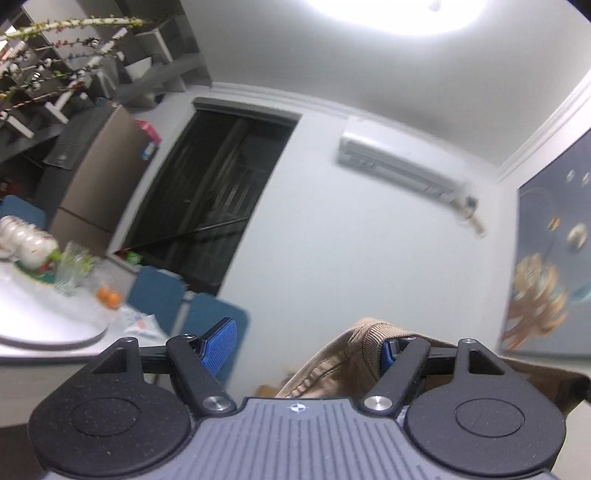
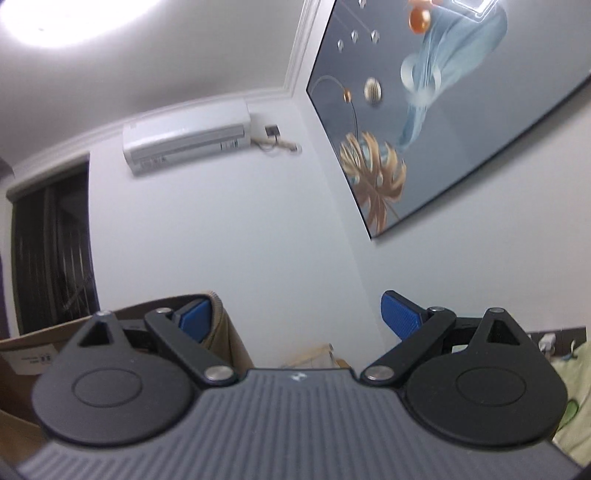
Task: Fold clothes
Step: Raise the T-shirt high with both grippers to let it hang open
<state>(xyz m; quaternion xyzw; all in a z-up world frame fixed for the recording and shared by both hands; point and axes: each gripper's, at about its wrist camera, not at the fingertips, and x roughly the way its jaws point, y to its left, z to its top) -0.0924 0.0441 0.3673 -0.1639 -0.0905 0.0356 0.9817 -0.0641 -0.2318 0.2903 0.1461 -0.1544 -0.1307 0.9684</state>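
Garment [image 1: 343, 354] drapes over each gripper's inner fingers [image 1: 388, 356].

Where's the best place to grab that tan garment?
Probably the ribbed hem: a thick, firm band, here draped over one finger of the open left tool. Come from the gap side, pinching across the band.

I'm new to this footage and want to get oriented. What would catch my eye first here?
The bright ceiling light glares at the top, above a wall air conditioner. A large painting with golden leaves fills the right wall. At the bottom, tan ribbed clothing drapes over one finger of the wide-open left tool.
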